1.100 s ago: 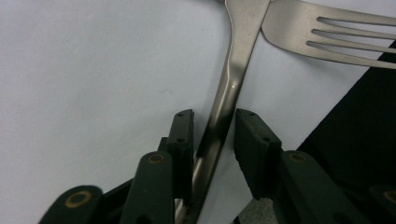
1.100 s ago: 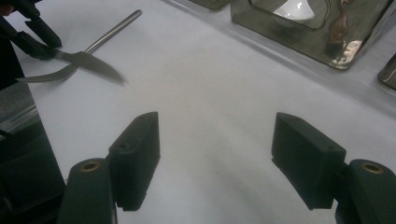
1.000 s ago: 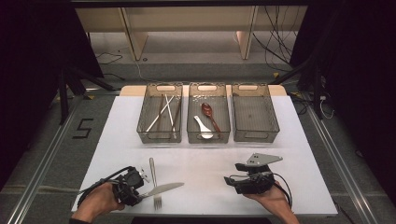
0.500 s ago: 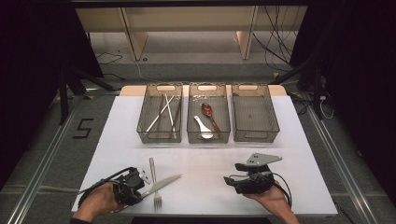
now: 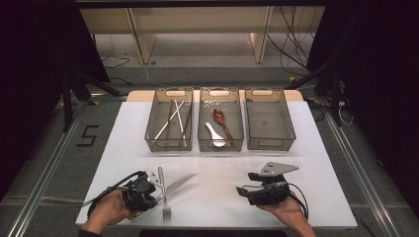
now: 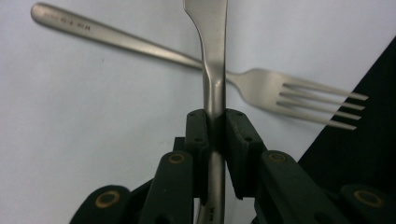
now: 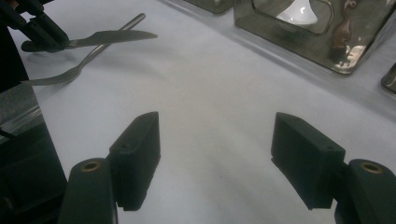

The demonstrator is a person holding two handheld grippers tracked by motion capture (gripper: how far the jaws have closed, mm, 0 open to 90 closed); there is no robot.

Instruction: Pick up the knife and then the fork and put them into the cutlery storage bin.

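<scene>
1. A white table (image 5: 217,163) is seen on a grey floor, with three clear bins in a row along its far side.
2. Chopsticks (image 5: 174,118) are held in the left bin (image 5: 169,143), two spoons (image 5: 220,126) in the middle bin (image 5: 221,144).
3. At the near left edge, a knife (image 6: 214,56) is pinched by its handle between the fingers (image 6: 239,133) of the left gripper (image 5: 144,193), which have just been closing on it.
4. The blade is pointed away from the hand, toward the middle of the table, and is raised over a fork (image 5: 163,192).
5. The fork is lying flat just beside the fingers, crossed beneath the knife, with its prongs toward the near edge.
6. The right gripper (image 5: 247,190) is held low at the near right, well apart from the knife; its fingers (image 7: 137,156) are spread with only bare table between them.
</scene>
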